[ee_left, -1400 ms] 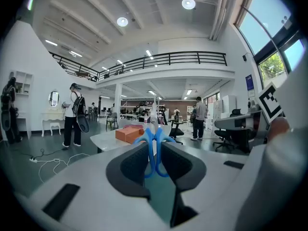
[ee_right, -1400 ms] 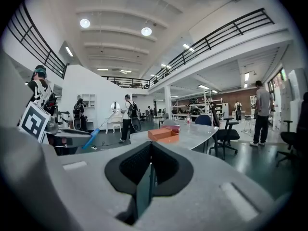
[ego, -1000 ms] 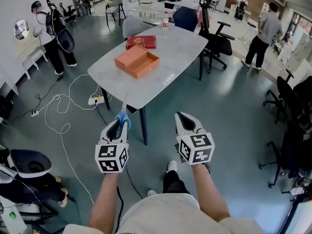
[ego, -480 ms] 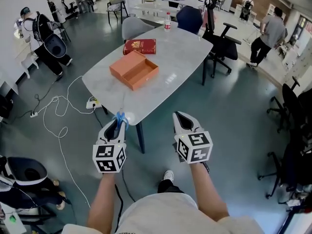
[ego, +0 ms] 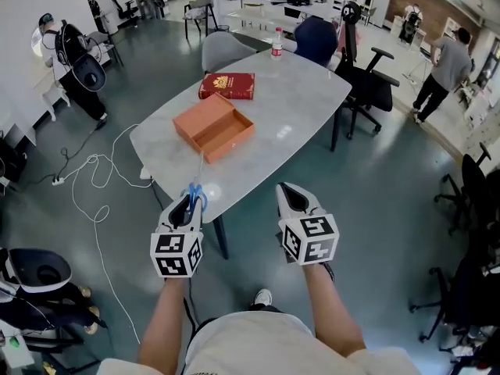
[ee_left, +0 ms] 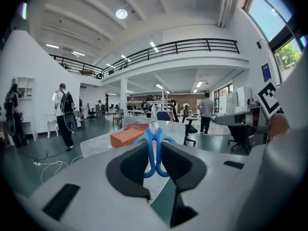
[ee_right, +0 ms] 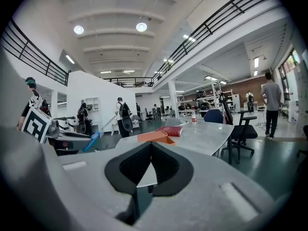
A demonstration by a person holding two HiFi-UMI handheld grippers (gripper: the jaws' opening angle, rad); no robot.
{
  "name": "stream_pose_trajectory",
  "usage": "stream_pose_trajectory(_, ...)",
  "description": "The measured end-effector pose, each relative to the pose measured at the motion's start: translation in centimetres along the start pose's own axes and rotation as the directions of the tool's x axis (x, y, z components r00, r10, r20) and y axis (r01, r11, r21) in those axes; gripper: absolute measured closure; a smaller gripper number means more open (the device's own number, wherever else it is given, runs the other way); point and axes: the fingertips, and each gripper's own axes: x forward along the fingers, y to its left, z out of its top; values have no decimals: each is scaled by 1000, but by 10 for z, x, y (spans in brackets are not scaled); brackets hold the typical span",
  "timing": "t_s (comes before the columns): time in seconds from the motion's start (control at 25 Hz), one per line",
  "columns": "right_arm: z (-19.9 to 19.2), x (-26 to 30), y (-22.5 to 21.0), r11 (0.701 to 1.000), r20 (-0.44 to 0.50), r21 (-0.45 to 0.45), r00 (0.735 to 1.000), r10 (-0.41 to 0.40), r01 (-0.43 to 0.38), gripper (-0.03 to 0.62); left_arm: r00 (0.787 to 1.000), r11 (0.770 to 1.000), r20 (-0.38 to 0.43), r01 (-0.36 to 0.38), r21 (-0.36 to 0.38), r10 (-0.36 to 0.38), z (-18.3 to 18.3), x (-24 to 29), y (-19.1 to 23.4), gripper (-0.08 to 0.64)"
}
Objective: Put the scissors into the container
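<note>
Drawing nearer the open orange cardboard box (ego: 213, 126) than a second ago, though short of it. Pinching the blue-handled steel scissors (ego: 196, 191) in the left gripper (ego: 190, 202), blades toward that box, right gripper (ego: 293, 196) pressed together empty. Best carrying them over its near wall before releasing.

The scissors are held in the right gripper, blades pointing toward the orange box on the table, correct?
No: the left gripper, not the right, holds the scissors; the left gripper view shows their blue handles between its jaws. The blades do point toward the orange box on the table.
</note>
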Motion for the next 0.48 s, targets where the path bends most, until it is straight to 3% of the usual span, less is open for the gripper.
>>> stream_pose_trajectory(0.48, 11, 43, -27, 998, 3, 4, 998, 68, -68, 588, 999, 999, -24, -42, 26, 43, 11, 41, -1, 479)
